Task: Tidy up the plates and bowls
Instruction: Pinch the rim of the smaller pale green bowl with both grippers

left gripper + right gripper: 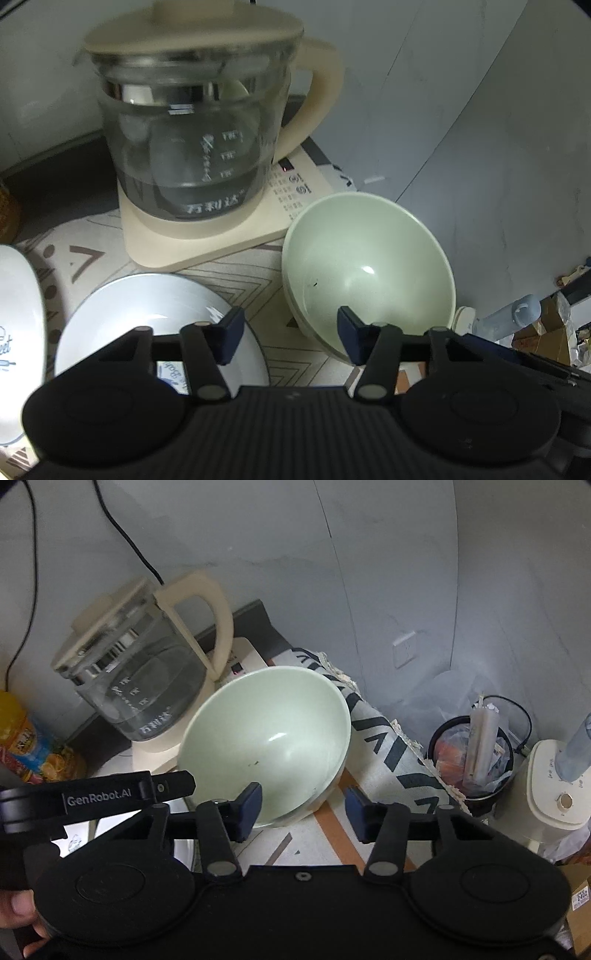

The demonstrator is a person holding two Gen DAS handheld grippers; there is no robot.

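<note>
A pale green bowl (365,273) sits tilted on the patterned tablecloth at the right; it looks nested in a second bowl. It also shows in the right wrist view (266,742). A white plate (147,306) lies to its left, and another white dish (18,332) at the far left edge. My left gripper (291,336) is open and empty, hovering between the plate and the green bowl. My right gripper (303,812) is open and empty; its left finger (249,806) is in front of the bowl's near rim. The left gripper's side (92,797) shows at the left.
A glass kettle with a cream lid and handle (192,140) stands on its cream base behind the dishes, against the wall. A snack bag (26,746) lies at the left. Off the table's right edge are a bin with rubbish (472,760) and a white appliance (554,794).
</note>
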